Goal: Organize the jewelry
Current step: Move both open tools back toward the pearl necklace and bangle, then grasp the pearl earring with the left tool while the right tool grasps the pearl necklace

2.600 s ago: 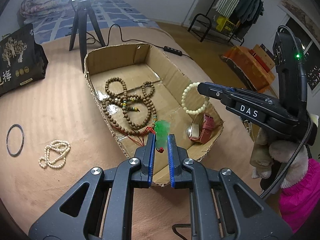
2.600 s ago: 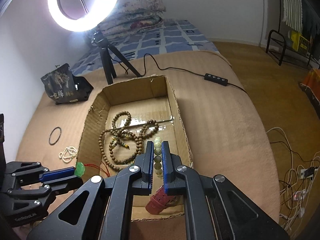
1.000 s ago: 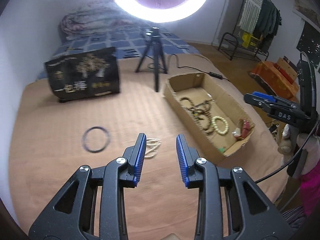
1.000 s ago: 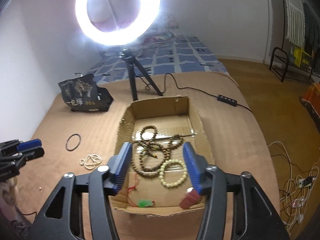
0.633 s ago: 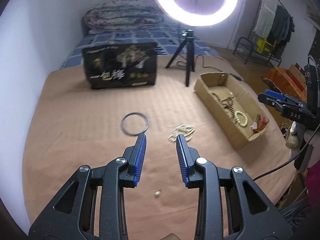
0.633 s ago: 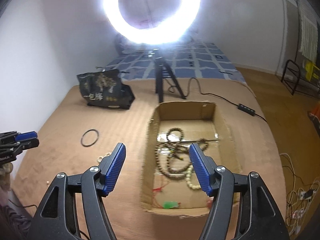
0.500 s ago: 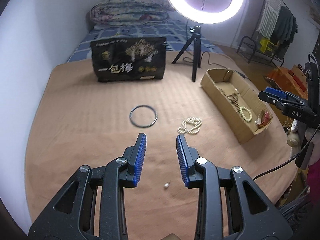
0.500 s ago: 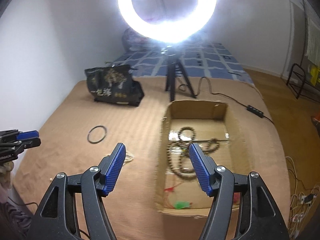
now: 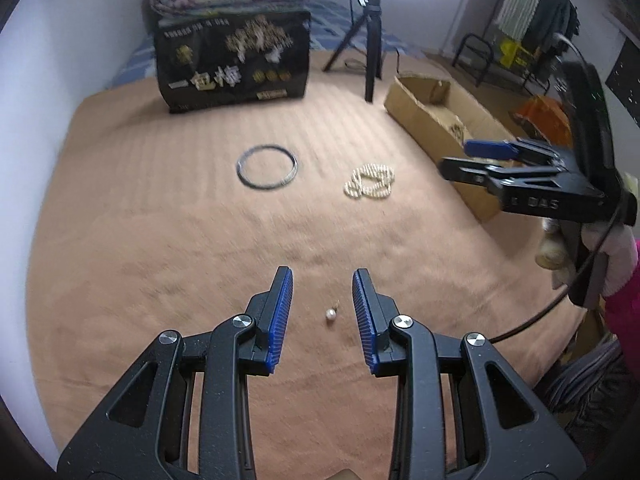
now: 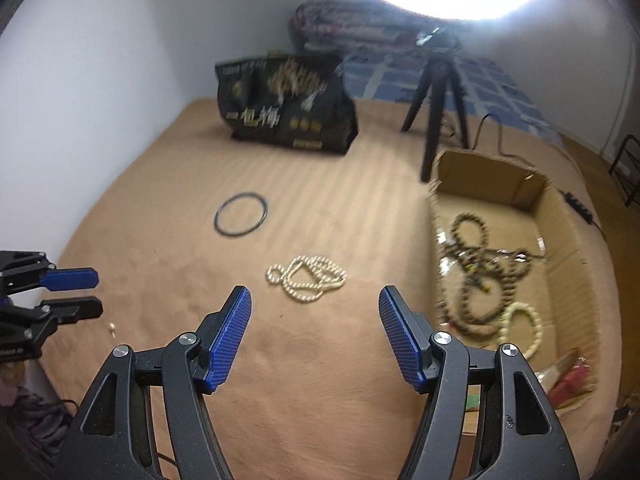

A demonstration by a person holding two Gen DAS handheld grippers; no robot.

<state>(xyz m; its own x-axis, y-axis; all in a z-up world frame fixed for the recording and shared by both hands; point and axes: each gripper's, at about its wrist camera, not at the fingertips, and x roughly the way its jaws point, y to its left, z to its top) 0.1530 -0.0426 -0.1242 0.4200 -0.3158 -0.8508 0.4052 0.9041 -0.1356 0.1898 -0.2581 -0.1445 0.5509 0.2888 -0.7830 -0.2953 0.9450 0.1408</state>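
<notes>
Between the parted pads of the left tool [image 9: 322,312], small pearl earring [image 9: 331,314] on the table [image 9: 160,240], right tool [image 10: 315,332] spread wide above pearl necklace [image 10: 306,278], empty.

The left hand-held gripper [image 9: 322,288] is being seen as a black frame with two arms, silver round screws and blue ribbed pads [image 9: 282,312] on its fingers. The right hand-held gripper [image 10: 315,322] is being shown with the same black arms, silver screws and blue ribbed pads [image 10: 394,332]. White letters "DAS" are being shown on its black side, and a black cable is being seen hanging from it. A pale glove and a pink sleeve are being worn.
</notes>
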